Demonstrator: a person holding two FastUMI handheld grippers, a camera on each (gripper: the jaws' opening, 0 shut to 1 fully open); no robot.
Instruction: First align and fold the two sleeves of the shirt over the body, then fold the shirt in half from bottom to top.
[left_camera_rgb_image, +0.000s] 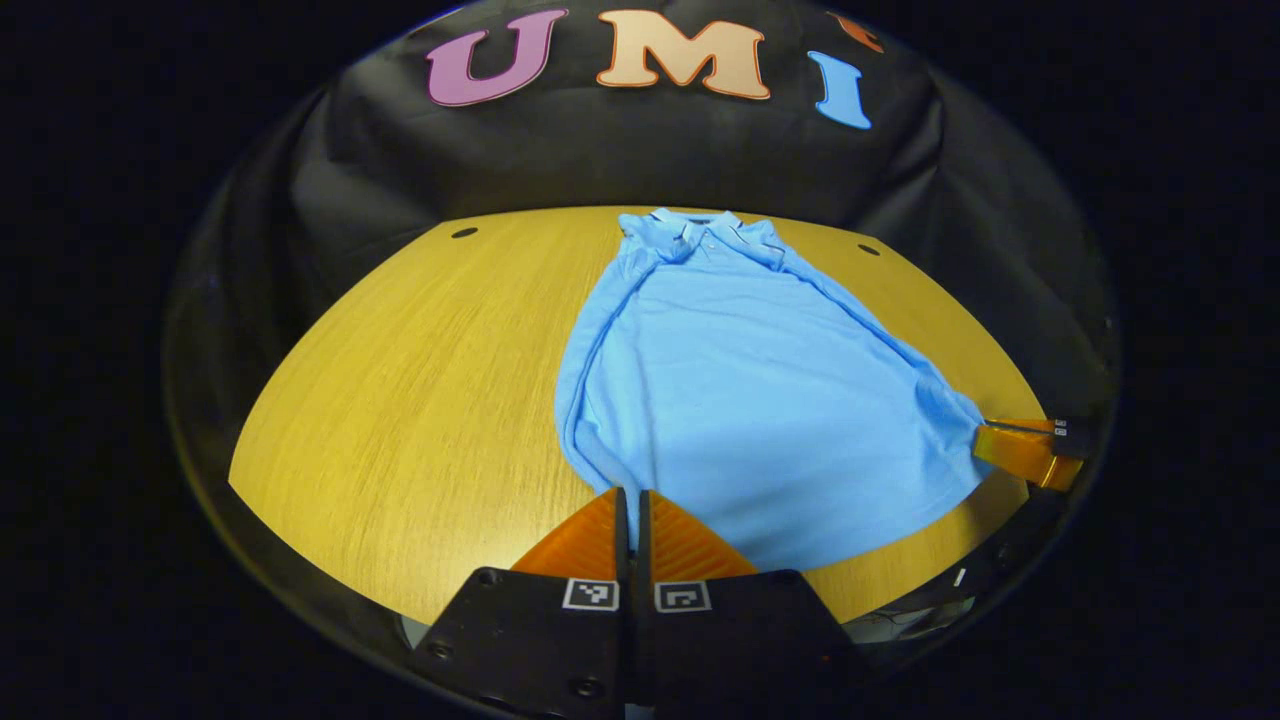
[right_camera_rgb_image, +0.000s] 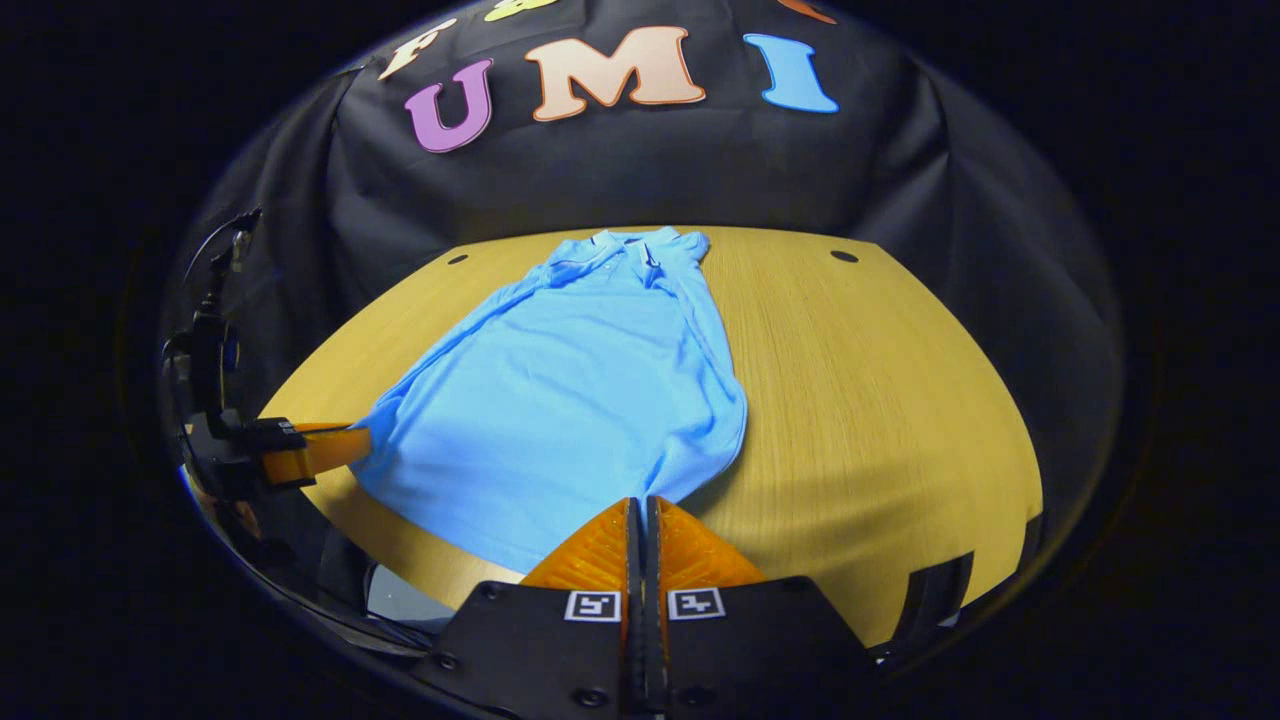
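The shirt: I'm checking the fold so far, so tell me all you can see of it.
The shirt is a light blue polo of knit-looking fabric, lying flat on the wooden table, collar toward the booth wall. Both sleeves look already folded in, leaving long narrow sides. The hem faces the grippers. The left gripper and right gripper each sit closed at a bottom corner, seemingly pinching the hem.

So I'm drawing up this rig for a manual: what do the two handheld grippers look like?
Each gripper has a black, angular body with visible screws and a pair of small square black-and-white marker tags, one at the base of each ribbed, wedge-shaped finger. This holds for the left gripper and the right gripper. In the right gripper view, the left gripper's black housing carries a thin dark cable rising above it.
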